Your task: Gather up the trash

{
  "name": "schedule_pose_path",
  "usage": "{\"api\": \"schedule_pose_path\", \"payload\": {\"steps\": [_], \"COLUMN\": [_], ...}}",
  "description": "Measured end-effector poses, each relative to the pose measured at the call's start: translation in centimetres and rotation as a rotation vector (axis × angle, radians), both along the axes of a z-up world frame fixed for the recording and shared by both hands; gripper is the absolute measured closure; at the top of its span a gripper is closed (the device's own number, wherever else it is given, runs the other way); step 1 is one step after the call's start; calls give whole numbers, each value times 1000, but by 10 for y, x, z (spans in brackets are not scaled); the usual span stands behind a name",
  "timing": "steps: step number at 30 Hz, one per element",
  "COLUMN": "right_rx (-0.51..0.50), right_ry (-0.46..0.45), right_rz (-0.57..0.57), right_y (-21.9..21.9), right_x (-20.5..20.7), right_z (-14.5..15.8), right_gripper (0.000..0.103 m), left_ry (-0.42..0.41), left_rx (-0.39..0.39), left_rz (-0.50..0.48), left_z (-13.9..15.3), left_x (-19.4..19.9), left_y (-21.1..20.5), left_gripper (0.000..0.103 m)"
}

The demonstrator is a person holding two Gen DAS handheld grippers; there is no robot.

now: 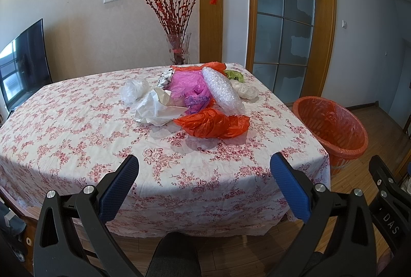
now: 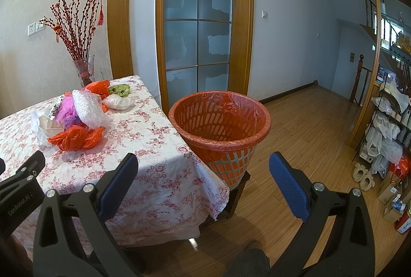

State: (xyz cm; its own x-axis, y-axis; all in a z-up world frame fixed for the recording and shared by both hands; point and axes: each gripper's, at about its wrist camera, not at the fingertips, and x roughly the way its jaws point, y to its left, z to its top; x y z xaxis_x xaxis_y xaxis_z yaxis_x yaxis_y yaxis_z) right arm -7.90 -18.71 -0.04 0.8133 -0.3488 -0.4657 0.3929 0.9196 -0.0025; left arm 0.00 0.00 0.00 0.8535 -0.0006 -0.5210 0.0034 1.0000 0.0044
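A heap of trash lies on the floral tablecloth (image 1: 77, 138): a crumpled red plastic bag (image 1: 213, 124) nearest me, white paper (image 1: 156, 111), a pink bag (image 1: 186, 83), a roll of bubble wrap (image 1: 223, 92), a clear bag (image 1: 133, 90) and a green wrapper (image 1: 235, 75). The same red plastic bag (image 2: 75, 138) and bubble wrap (image 2: 88, 107) show at the left of the right wrist view. An orange basket (image 2: 221, 122) lined with a red bag stands on a low stool beside the table. My left gripper (image 1: 204, 170) is open, short of the heap. My right gripper (image 2: 203, 170) is open before the basket.
A glass vase of red branches (image 1: 178, 48) stands behind the table's far edge. A television (image 1: 24, 63) is at the left. A glass door (image 2: 197, 27) lies behind the basket (image 1: 331, 122). A cluttered shelf (image 2: 388, 128) and slippers (image 2: 362, 175) sit on the wooden floor at the right.
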Motion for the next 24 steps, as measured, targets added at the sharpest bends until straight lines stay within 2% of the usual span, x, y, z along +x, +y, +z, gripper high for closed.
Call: {"api": "schedule_pose_path", "payload": {"steps": [24], "right_rx": [0], "right_ry": [3], "right_rz": [0], "right_y": [2], "right_x": [3], "right_z": [-1], "right_gripper": [4], "left_ry": [5], "left_rx": [-1], "left_rz": [-2], "left_z": [0], "left_x": [-3], "left_y": [-1], "left_gripper": [2]}}
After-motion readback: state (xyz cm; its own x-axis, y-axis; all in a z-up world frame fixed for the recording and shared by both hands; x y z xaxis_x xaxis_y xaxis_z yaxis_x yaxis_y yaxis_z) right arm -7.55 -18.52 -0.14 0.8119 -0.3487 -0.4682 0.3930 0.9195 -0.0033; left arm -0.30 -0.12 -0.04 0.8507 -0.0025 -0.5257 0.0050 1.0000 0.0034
